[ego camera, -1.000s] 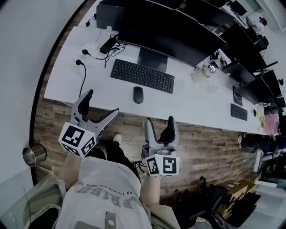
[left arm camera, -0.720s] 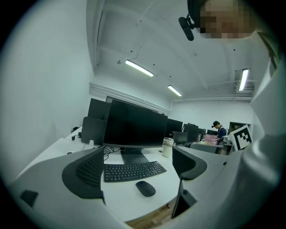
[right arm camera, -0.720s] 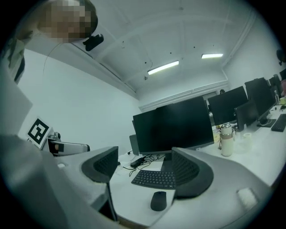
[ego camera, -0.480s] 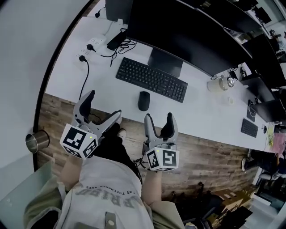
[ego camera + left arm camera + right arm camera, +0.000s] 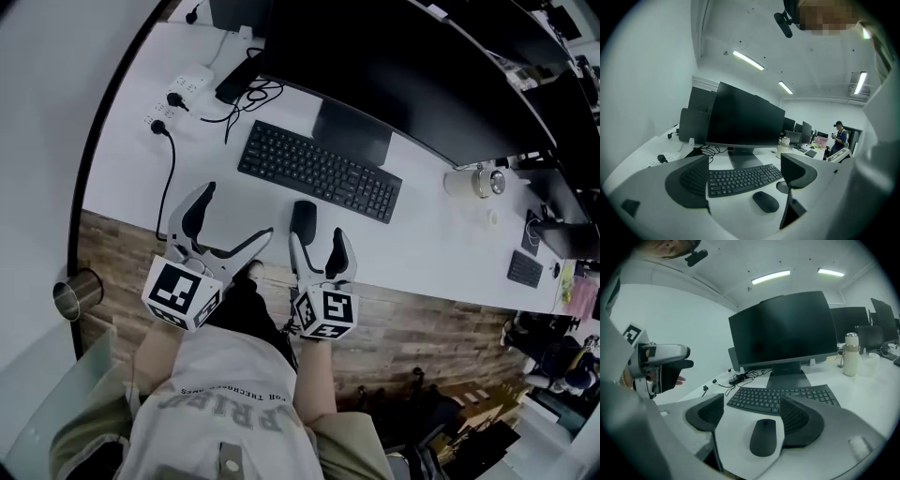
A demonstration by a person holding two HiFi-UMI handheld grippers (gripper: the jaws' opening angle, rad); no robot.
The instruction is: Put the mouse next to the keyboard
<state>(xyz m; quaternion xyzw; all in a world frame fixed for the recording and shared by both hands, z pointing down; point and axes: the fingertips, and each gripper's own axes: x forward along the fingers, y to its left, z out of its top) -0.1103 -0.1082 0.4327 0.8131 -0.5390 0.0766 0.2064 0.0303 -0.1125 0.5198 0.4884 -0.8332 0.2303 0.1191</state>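
Observation:
A black mouse (image 5: pixel 303 219) lies on the white desk (image 5: pixel 131 178), just in front of the black keyboard (image 5: pixel 319 172). My right gripper (image 5: pixel 317 247) is open at the desk's front edge, its jaws standing either side of the mouse's near end without touching it. In the right gripper view the mouse (image 5: pixel 763 438) lies between the fingers (image 5: pixel 799 420), with the keyboard (image 5: pixel 783 399) beyond. My left gripper (image 5: pixel 232 223) is open and holds nothing, to the left of the mouse. In the left gripper view the mouse (image 5: pixel 765 201) is ahead and to the right.
A large dark monitor (image 5: pixel 394 75) stands behind the keyboard on its stand (image 5: pixel 352 131). A power strip (image 5: pixel 178 89) and cables (image 5: pixel 248 94) are at the back left. A flask (image 5: pixel 473 180) stands to the right. A metal cup (image 5: pixel 73 295) sits on the floor.
Both grippers have moved forward to the desk. The right one now has its open jaws around the mouse's near end. The mouse has not moved.

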